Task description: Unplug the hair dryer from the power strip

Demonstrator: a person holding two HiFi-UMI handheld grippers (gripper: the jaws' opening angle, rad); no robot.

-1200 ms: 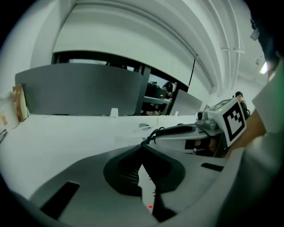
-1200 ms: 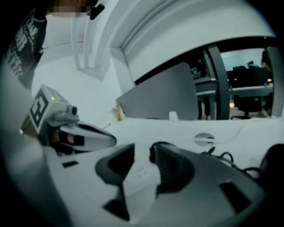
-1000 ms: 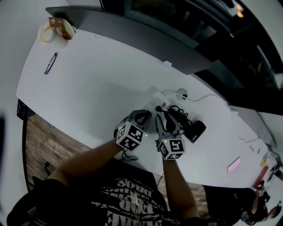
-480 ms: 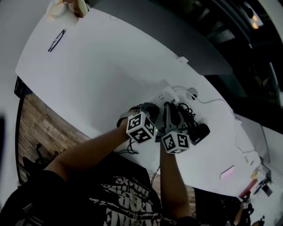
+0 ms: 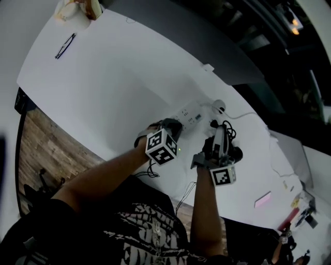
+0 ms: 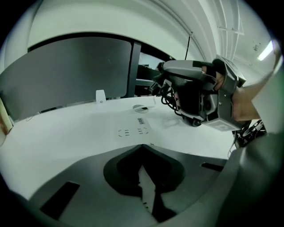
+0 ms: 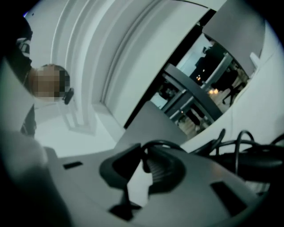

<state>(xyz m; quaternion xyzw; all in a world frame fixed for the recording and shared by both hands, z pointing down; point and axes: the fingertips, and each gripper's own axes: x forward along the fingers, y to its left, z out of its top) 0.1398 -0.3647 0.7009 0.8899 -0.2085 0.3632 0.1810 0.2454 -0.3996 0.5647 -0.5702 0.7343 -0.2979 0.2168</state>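
Nearby, black cord (image 5: 229, 133) lies beside power strip (image 5: 187, 115); glasses (image 5: 65, 46) far off.

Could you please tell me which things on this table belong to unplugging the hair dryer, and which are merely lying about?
Part of the job:
- power strip
- hair dryer
- black cord of the dryer

Just lying about:
- glasses
- paper-wrapped item at the far corner
- pink flat item

Left gripper (image 6: 142, 150) closed; right gripper (image 7: 144, 155) closing onto cord (image 7: 160, 141).
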